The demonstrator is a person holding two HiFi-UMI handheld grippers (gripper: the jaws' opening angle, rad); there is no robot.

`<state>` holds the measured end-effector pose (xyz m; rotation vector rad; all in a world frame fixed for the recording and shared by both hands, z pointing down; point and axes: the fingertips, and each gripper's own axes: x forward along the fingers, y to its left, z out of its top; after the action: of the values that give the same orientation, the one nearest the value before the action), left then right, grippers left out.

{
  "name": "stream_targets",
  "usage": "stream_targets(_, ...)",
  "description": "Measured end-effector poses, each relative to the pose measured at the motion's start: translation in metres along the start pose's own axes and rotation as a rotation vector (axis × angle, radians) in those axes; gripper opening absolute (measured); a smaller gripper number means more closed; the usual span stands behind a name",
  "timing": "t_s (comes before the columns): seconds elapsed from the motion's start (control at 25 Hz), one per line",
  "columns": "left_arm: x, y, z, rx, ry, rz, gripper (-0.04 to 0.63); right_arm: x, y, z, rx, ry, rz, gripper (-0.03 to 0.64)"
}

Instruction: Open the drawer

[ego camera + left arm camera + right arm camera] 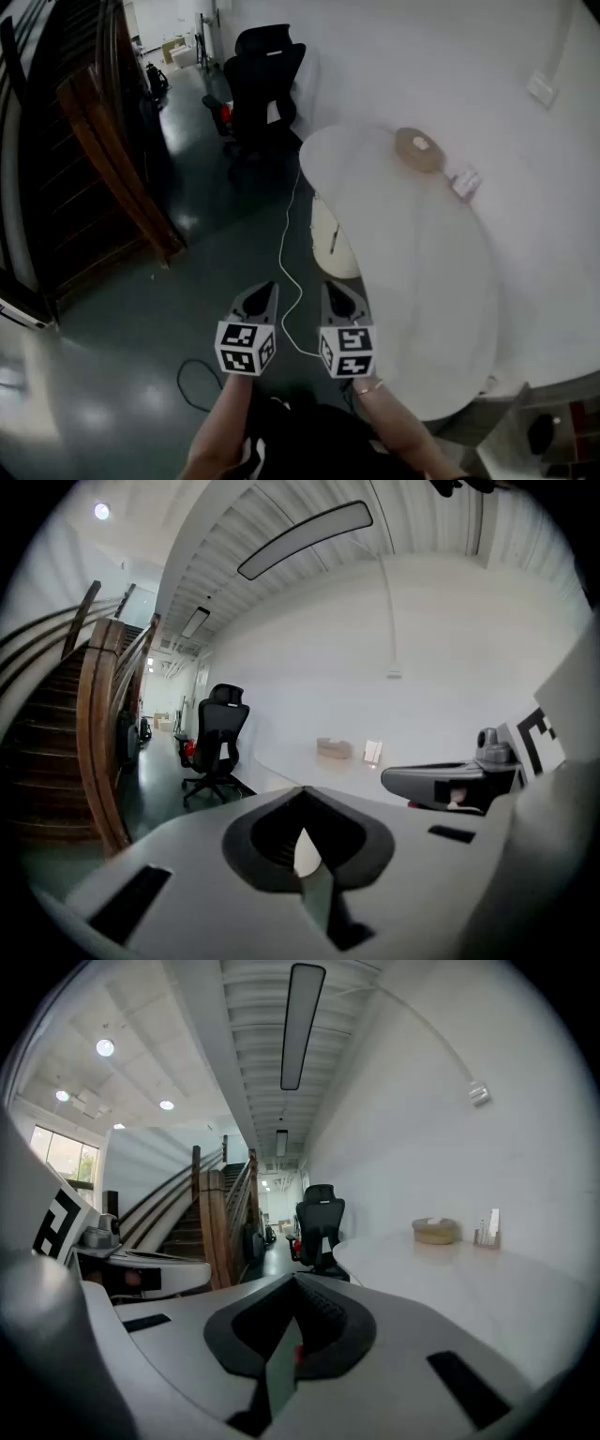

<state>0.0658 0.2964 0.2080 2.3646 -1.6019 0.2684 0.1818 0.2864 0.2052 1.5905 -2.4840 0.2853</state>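
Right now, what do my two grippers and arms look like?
Both the left gripper and right gripper are light grey shells tapering to dark-lined tips. Each carries a white cube with black square markers. The forearms are bare, without sleeves.

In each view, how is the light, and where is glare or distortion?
Head view: dim, with pale glare patches on the dark floor, while the white table looks almost washed out. Left gripper view: strong fisheye with black corners; the ceiling lamp bends into an arc. Right gripper view: same round distortion; the ceiling spotlights glow, the office chair stays fairly sharp.
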Motion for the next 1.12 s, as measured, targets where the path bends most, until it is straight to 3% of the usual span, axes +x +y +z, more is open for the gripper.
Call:
stream_targets(0.4, 0.015, 0.011, 0.003, 0.002, 0.019, 0.021, 0.003, 0.004, -0.003, -0.007, 0.01, 0.026, -0.012, 0.003)
stream_targets(0.64, 0.047, 0.04, -0.009, 0.002, 0.058, 0.029, 0.003, 0.045, -0.006, -0.012, 0.031, 0.055, -0.037, 0.003)
stream_targets(0.8, 0.091, 0.078, -0.01, 0.012, 0.066, 0.003, 0.005, 0.103, -0.003, -0.016, 0.025, 0.069, -0.058, 0.003)
stream_targets(1.12, 0.194, 0.195, 0.013, 0.017, 0.12, -0.073, 0.006, 0.245, -0.003, -0.001, 0.048, 0.135, -0.188, 0.003)
